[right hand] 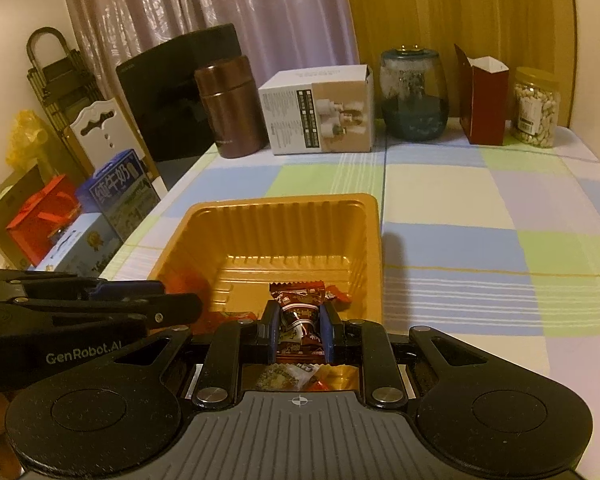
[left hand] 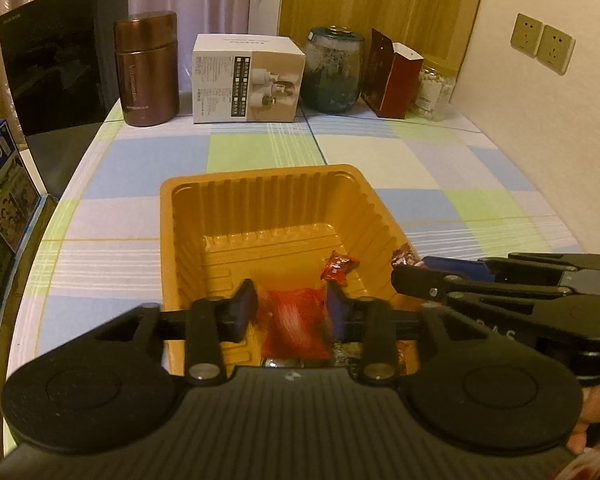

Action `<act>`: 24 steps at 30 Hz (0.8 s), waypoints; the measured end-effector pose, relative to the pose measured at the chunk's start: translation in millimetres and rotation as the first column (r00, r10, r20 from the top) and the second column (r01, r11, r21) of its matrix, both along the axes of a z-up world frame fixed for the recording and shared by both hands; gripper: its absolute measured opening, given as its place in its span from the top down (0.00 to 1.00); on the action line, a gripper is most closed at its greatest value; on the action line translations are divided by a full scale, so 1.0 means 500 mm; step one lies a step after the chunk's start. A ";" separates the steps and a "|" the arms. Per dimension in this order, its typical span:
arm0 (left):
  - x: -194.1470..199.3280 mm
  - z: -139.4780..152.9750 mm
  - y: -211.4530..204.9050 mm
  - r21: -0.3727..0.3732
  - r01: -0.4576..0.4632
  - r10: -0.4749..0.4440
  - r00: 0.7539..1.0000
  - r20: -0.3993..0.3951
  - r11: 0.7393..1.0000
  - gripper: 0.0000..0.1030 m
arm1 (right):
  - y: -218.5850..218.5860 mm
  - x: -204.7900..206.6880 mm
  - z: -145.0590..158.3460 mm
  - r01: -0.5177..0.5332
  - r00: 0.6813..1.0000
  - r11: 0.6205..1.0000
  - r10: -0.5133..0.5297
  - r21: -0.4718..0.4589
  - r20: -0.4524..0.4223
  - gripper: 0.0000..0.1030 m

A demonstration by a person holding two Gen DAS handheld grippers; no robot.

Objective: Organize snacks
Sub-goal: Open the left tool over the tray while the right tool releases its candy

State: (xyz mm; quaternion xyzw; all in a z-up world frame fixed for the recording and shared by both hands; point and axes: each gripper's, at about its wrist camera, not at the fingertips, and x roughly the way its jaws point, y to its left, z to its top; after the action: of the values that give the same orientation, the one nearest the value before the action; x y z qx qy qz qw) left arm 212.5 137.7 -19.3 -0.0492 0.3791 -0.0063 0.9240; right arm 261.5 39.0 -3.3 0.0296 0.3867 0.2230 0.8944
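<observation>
A ribbed orange tray (left hand: 180, 216) sits mid-table on the checked cloth (left hand: 440, 168). Over it, the left gripper (left hand: 290, 308) stands spread around a red snack packet (left hand: 296, 320); the right gripper (right hand: 300, 332) pinches a brown candy (right hand: 300, 320). Boxes and jars line the back.

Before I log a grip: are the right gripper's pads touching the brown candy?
Touching. The right wrist view shows the right gripper with both pads pressed against the brown candy, no gap either side.

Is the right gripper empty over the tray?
No: in the right wrist view the right gripper is shut on a brown wrapped candy, held above the yellow tray.
</observation>
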 end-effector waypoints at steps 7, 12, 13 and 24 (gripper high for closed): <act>-0.023 -0.003 0.013 -0.013 -0.024 0.024 1.000 0.005 1.000 0.63 | -0.004 0.001 -0.001 0.004 1.000 1.000 -0.004 0.002 -0.004 0.79; -0.045 0.006 0.019 -0.025 -0.046 0.046 0.999 0.016 0.999 0.63 | -0.004 -0.003 0.002 0.000 1.000 1.000 0.000 0.006 0.000 0.79; -0.049 0.007 0.020 -0.028 -0.050 0.050 0.999 0.018 0.998 0.63 | -0.002 -0.004 0.005 -0.001 1.000 1.000 0.001 0.007 0.003 0.79; -0.071 0.022 0.043 -0.043 -0.087 0.089 0.995 0.037 0.995 0.59 | 0.023 0.007 0.015 -0.019 1.000 0.999 0.019 0.042 0.010 0.79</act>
State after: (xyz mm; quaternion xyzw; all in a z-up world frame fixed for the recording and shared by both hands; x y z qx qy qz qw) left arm 177.0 159.0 -8.2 -0.0847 0.3584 0.0257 0.9294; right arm 264.8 50.5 4.3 0.0436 0.3777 0.2396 0.8933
